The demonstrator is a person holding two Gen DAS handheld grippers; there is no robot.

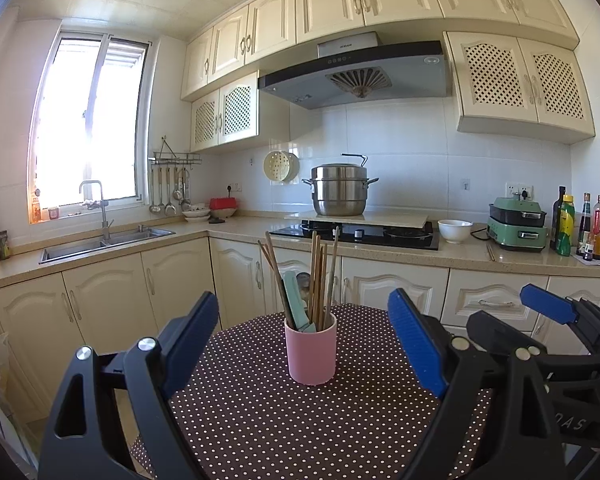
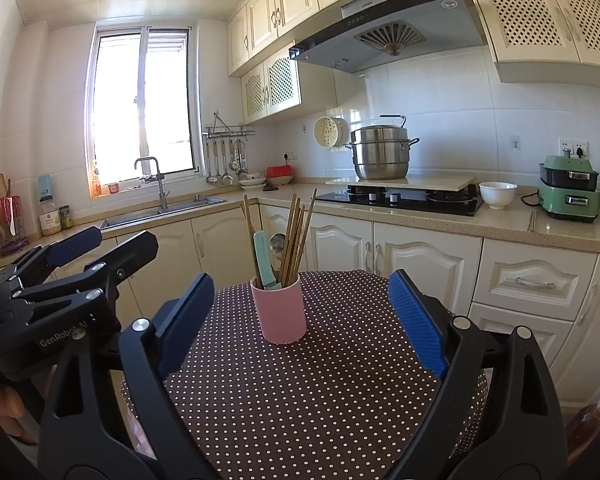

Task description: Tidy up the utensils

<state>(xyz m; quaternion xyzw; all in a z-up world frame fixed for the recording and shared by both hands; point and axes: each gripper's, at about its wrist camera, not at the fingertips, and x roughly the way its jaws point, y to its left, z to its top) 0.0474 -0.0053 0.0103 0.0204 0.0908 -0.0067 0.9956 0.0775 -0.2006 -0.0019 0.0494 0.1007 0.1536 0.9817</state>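
polka-dot tablecloth (image 1: 300, 420) carries only a pink cup (image 1: 311, 354) already holding chopsticks (image 1: 320, 276). both the left gripper (image 1: 306, 354) and right gripper (image 2: 300, 320) gape wide, empty; sorting looks finished or unstarted, so any next move needs one utensil pinched.

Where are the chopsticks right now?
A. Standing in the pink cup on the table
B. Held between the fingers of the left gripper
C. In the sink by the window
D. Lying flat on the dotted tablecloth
A: the chopsticks stand upright in the pink cup on the dotted tablecloth, and both grippers are open and hold nothing.
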